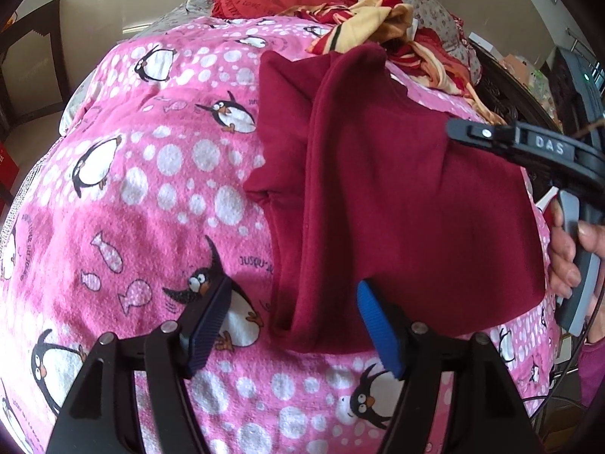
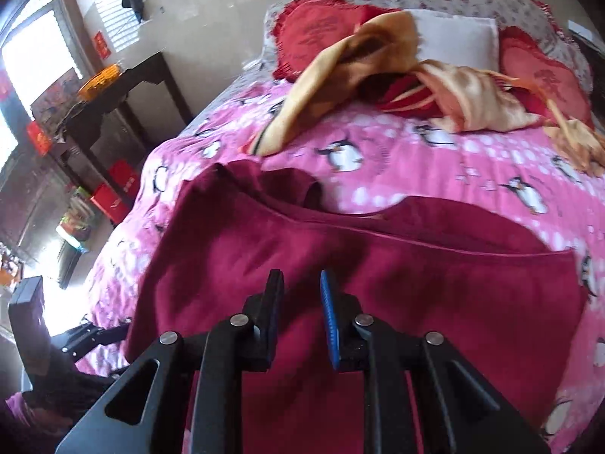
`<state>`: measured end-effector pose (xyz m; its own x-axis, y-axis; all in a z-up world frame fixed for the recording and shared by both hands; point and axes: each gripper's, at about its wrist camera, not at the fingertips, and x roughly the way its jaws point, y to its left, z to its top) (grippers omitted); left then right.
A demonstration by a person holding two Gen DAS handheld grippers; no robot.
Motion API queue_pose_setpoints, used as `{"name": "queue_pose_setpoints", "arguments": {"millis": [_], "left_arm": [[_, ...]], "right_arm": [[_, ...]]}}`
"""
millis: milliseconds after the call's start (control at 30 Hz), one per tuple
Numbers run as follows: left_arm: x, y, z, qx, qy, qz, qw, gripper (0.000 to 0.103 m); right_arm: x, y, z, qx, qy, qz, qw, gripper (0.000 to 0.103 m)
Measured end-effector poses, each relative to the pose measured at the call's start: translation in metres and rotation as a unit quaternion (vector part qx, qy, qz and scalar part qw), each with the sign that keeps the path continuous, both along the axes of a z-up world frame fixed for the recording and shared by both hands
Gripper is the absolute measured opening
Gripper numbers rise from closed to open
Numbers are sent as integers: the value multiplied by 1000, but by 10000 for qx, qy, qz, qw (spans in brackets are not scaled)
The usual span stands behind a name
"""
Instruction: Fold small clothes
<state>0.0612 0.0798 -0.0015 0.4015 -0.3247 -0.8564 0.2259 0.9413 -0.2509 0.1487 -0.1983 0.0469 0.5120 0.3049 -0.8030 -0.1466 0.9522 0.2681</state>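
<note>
Two grippers over one maroon fleece garment (image 1: 397, 196), spread on pink penguin blanket (image 1: 124, 189) across bed, mid-fold by the look of it. Left gripper (image 1: 293, 325) wide open, nothing between blue pads, hovering at near hem where a long fold ridge runs down the cloth; probably lined up to pinch that doubled edge or press it flat. Right gripper (image 2: 300, 314) jaws parted a little, gap visible between pads, no cloth seen inside; low over the maroon fabric, contact with cloth not clear. Same right gripper seen from left view as black body marked DAS (image 1: 529, 143) at garment's right edge, person's hand (image 1: 571, 253) on the handle. Garment lying partly doubled: one side panel laid over the middle, upper part bunched, likely a sleeve or shoulder folded inward to narrow the shape. Placed mid-bed for flat working room. Unfolded yellow-and-red striped cloth (image 2: 363, 72) heaped near red heart cushions (image 2: 314, 34) and white pillow (image 2: 453, 34), well apart, likely waiting its turn. Dark side table (image 2: 124, 87) beside bed.
</note>
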Motion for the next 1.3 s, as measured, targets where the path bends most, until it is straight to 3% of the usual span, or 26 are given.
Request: {"name": "queue_pose_setpoints", "arguments": {"millis": [133, 300, 500, 633, 733, 867, 967, 1067, 1233, 1300], "left_arm": [[1, 1, -1, -41, -6, -40, 10000, 74], [5, 3, -3, -191, -6, -32, 9998, 78], [6, 4, -4, -251, -42, -56, 9997, 80], [6, 2, -6, -280, -76, -43, 9996, 81], [4, 0, -7, -255, -103, -49, 9996, 82], [4, 0, -8, -310, -103, -43, 9995, 83], [1, 2, -8, -345, -120, -74, 9993, 83], [-1, 6, -9, -448, -145, -103, 9988, 86], [1, 26, -10, -1044, -50, 19, 9945, 88], [3, 33, -10, -1246, 42, 75, 9922, 88]], "right_arm": [[31, 54, -18, 29, 100, 385, 9992, 13], [65, 102, -41, -134, 206, 501, 9984, 21], [76, 113, -31, -271, 242, 588, 9976, 21], [70, 104, -15, 8, 89, 570, 9983, 22], [69, 110, -20, 37, 214, 644, 9977, 24], [72, 121, -41, -63, 369, 774, 9963, 34], [77, 117, -39, 136, 489, 638, 9967, 36], [80, 124, -33, 2, 530, 748, 9958, 40], [89, 149, -31, -428, 623, 870, 9933, 54], [95, 161, -37, -658, 720, 855, 9915, 64]]}}
